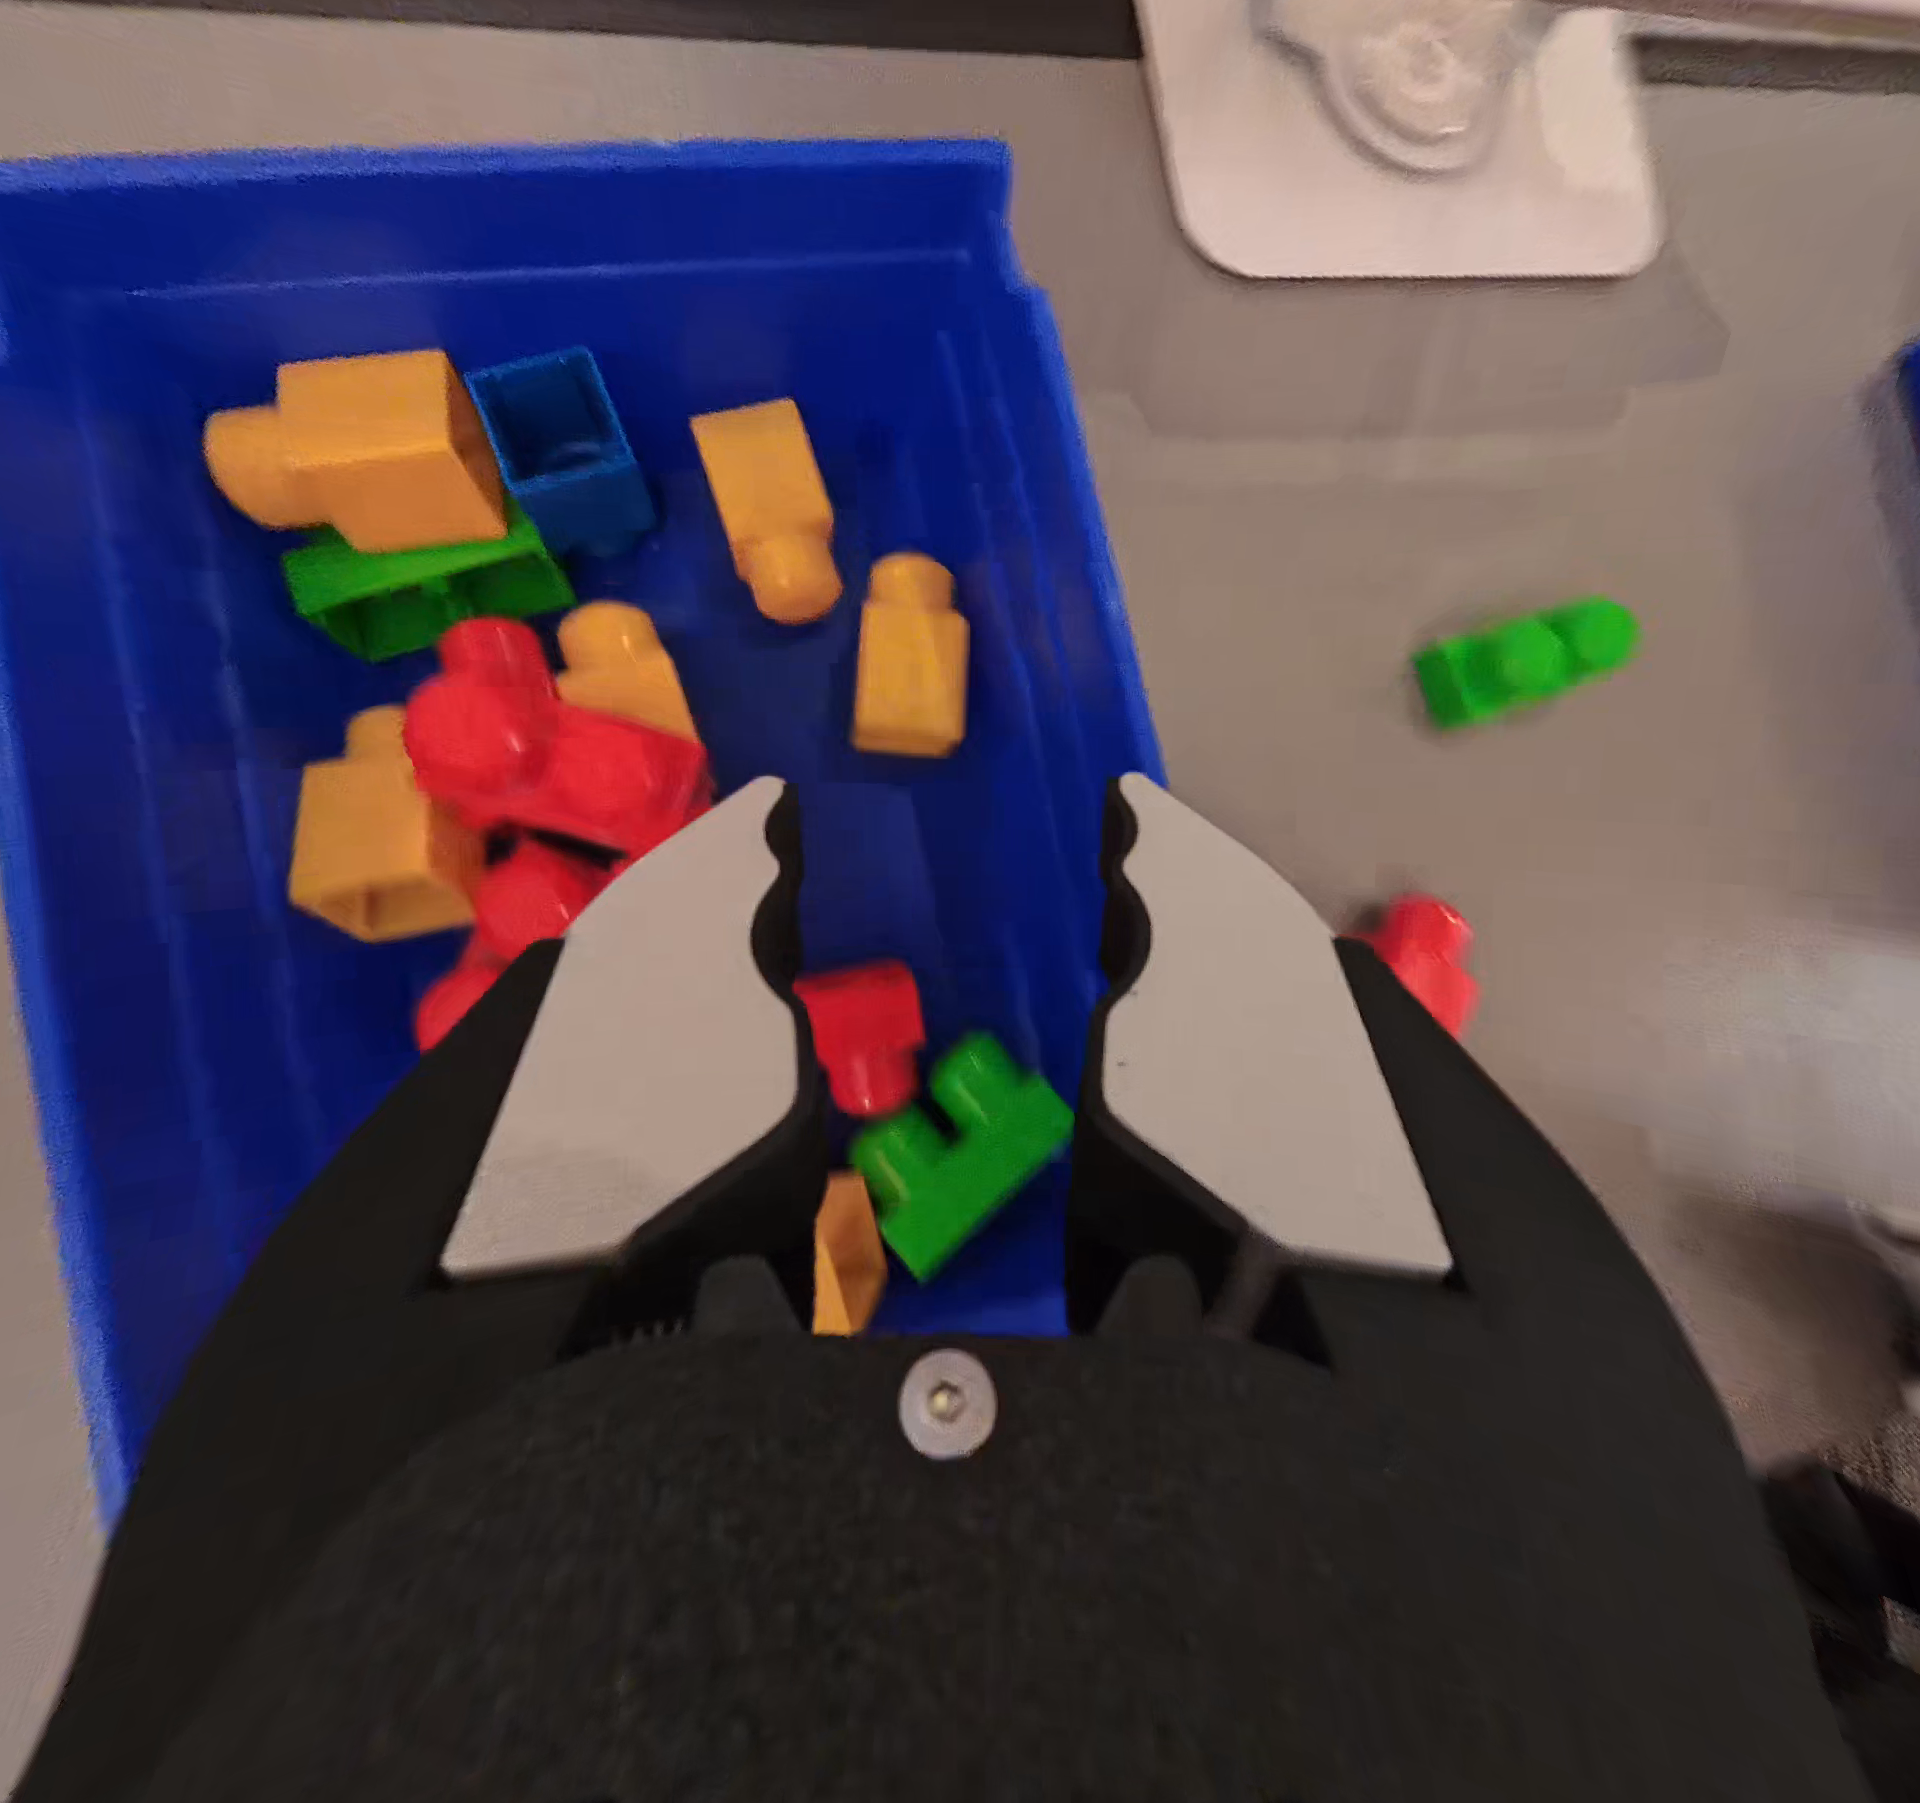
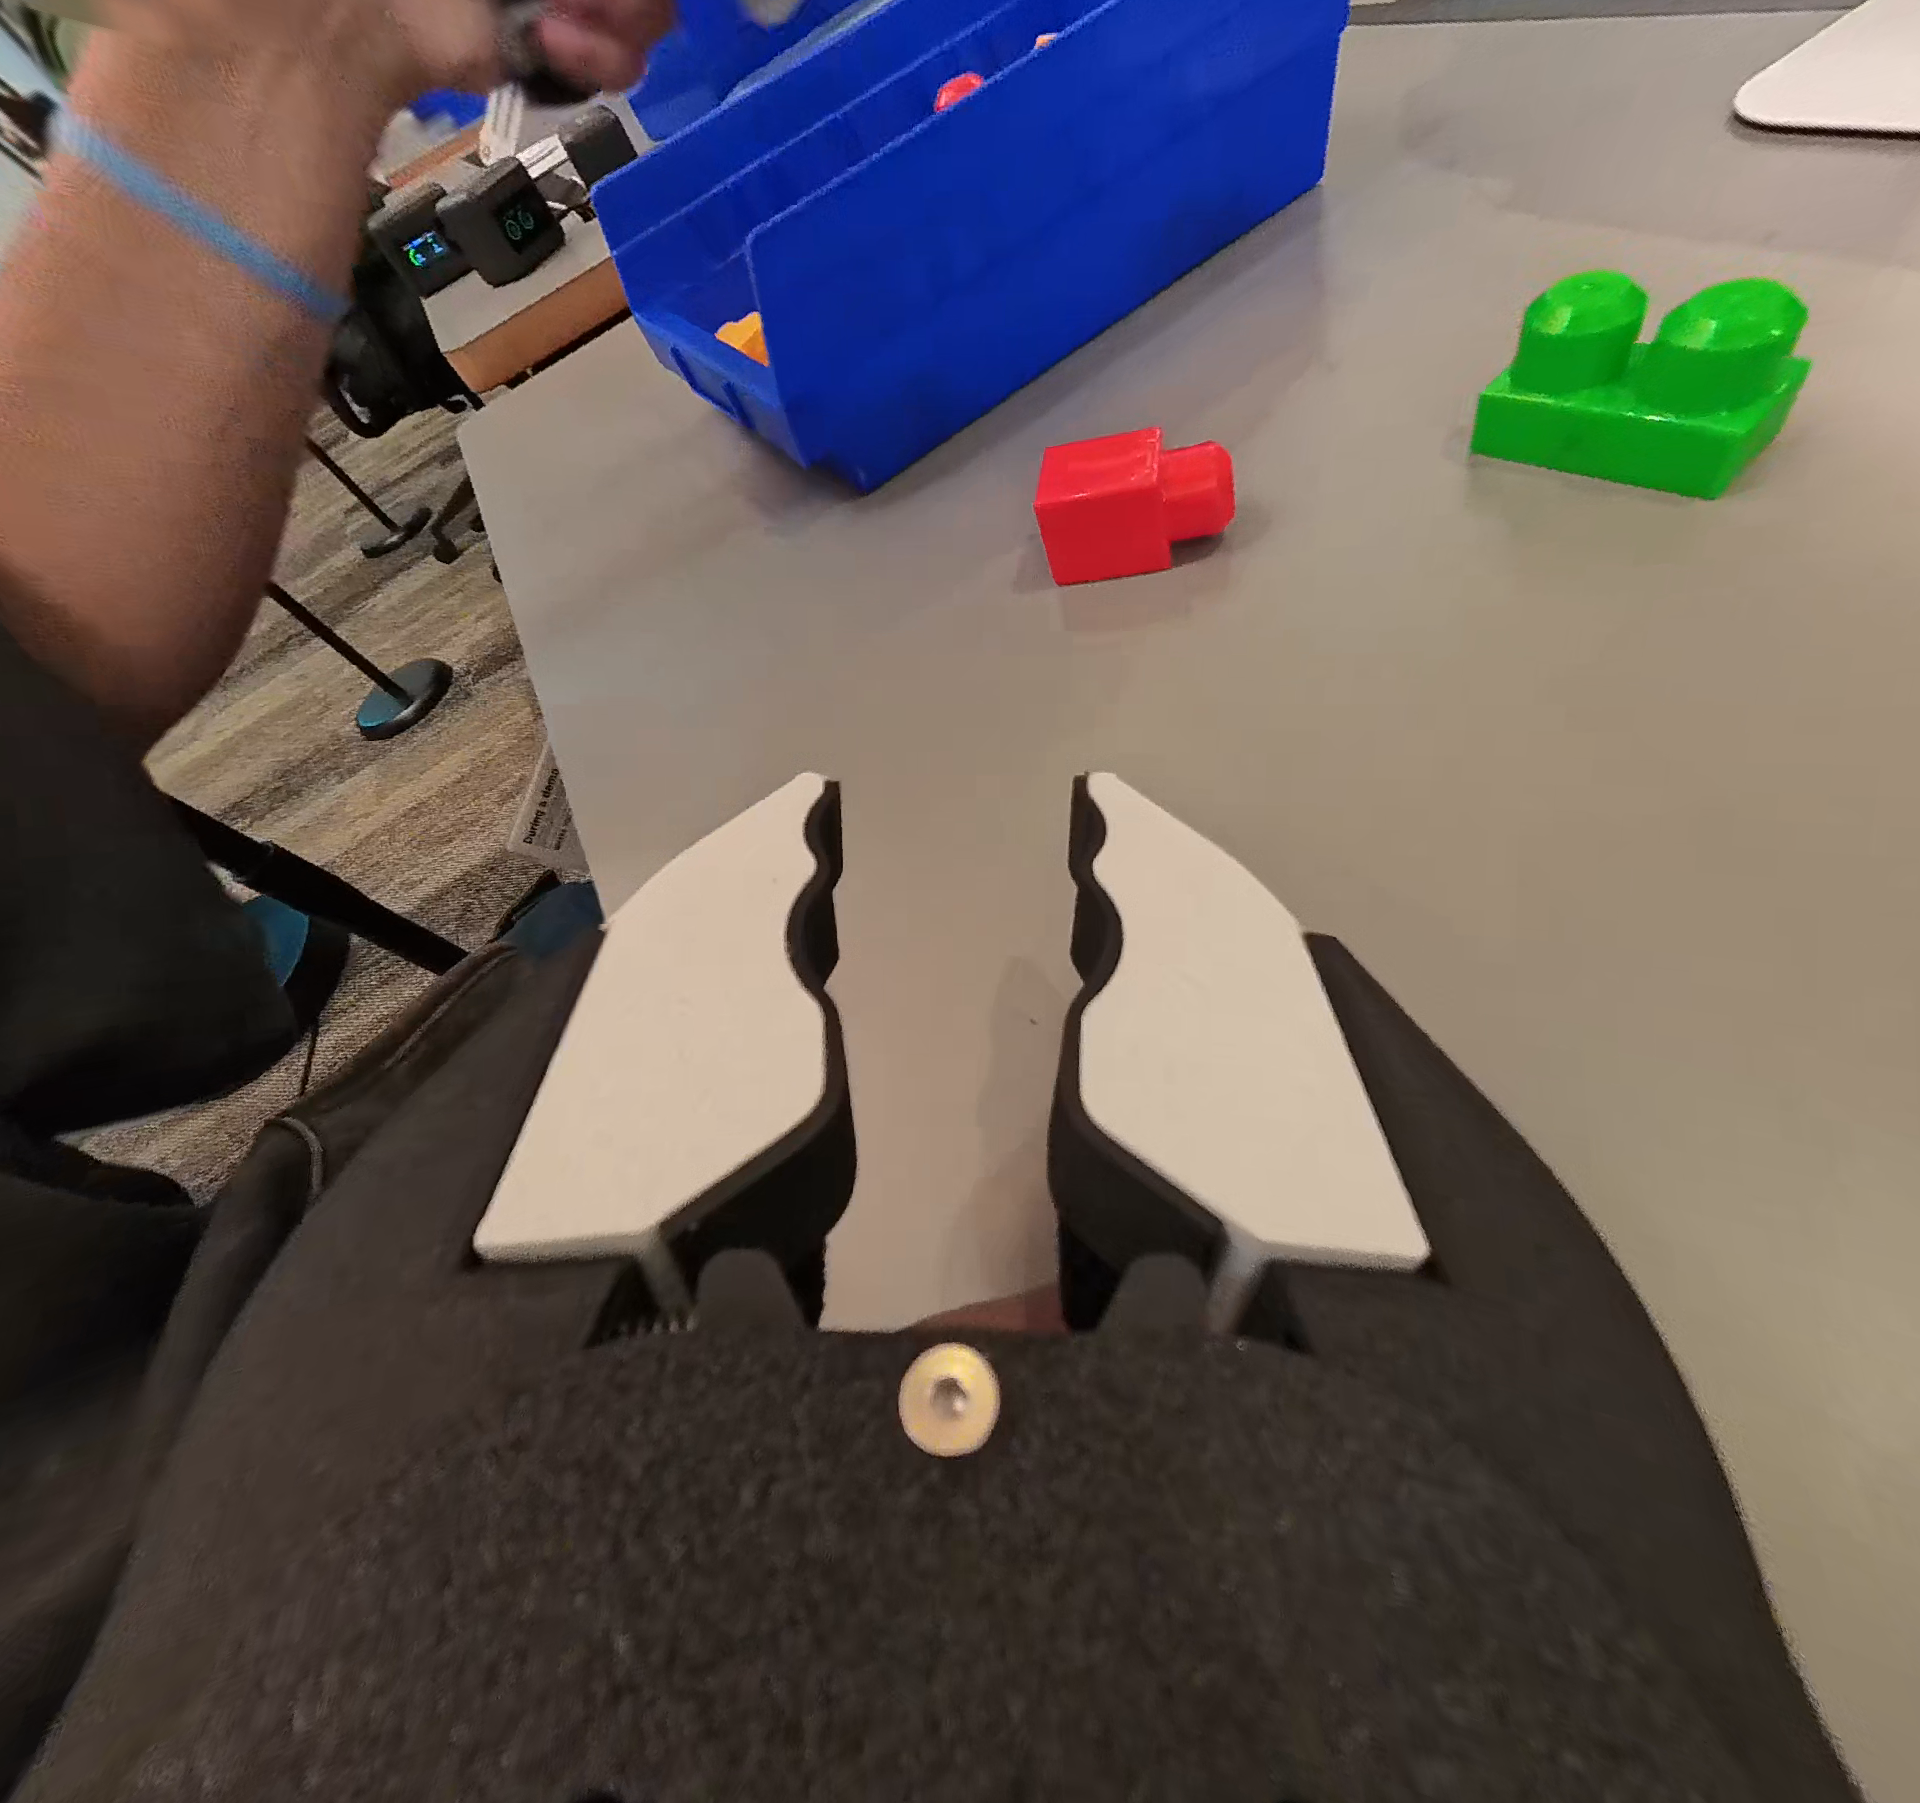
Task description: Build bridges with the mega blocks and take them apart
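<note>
A: Start at the left claw (image 1: 951,808). What's it doing?

B: Spread wide, gripping nothing. It hangs over the right side of the blue bin (image 1: 520,215), and that view is blurred. Between its fingers lie a small red block (image 1: 862,1026) and a green two-stud block (image 1: 961,1151), with a sliver of an orange block (image 1: 847,1254) nearer the hinge.

A: And farther out in the bin?

B: A loose heap: several orange blocks, a red cluster (image 1: 551,766), one blue block (image 1: 566,444) on its side, another green one (image 1: 416,590) beneath an orange one.

A: The right claw (image 2: 954,797)?

B: Also parted, empty, low over bare grey table (image 2: 1351,922). Ahead of it a red single-stud block (image 2: 1127,501) lies on its side just beside the bin's (image 2: 987,247) corner. A green two-stud block (image 2: 1642,392) stands studs up, farther right, apart from it.

A: So which step?

B: I'd judge the gathering stage of a build. Nothing is stacked; only two pieces are out on the table.

A: Next move?

B: Probably the left claw drops onto one of the blocks under it, closing across flat sides rather than the stud. The red and green there touch, so a clean pick needs care. The right could stand the tipped red block upright as a pier.
</note>
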Tool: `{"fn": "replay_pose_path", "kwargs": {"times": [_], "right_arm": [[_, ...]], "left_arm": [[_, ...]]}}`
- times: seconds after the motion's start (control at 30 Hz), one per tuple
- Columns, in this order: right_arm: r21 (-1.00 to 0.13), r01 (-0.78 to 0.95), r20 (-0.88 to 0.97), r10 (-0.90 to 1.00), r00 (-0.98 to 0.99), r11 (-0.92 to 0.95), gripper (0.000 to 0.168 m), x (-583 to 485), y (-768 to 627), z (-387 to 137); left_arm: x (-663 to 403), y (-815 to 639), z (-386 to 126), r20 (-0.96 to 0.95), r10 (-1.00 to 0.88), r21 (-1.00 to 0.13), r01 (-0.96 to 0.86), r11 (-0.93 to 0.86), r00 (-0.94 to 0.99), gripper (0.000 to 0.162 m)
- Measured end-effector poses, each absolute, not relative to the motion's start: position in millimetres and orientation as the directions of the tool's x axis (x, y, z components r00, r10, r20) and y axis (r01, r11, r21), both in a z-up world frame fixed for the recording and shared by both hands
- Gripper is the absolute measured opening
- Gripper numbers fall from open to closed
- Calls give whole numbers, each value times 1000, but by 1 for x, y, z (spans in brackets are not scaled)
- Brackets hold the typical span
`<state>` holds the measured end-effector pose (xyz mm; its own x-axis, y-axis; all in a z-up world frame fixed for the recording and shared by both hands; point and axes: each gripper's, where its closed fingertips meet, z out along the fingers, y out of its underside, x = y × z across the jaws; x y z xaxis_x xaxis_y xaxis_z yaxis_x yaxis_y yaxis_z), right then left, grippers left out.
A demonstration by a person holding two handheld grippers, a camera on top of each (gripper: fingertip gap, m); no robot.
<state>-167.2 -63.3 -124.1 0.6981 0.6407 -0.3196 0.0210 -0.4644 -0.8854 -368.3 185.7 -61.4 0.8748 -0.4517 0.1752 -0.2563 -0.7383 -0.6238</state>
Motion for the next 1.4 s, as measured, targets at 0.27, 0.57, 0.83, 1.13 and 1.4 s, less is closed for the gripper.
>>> {"fn": "replay_pose_path", "kwargs": {"times": [0.27,0.57,0.83,1.13,1.4], "right_arm": [[-892,51,-288,650,703,-450,42,-168,-70,-125],[-895,44,-284,641,713,-445,41,-159,-73,-122],[-898,36,-286,642,711,-439,41,-156,-72,-118],[-897,43,-279,639,716,-439,40,-155,-70,-119],[-897,48,-272,634,724,-440,40,-153,-69,-120]], "left_arm": [[-353,288,-126,124,-278,-331,-224,-917,953,55],[-349,301,-177,97,-210,-195,-189,-963,973,41],[-356,289,-159,75,-348,-260,-318,-912,935,37],[-324,185,-37,-28,-760,-513,-662,-547,649,36],[-276,85,-88,-46,-955,-347,-901,-260,293,37]]}}
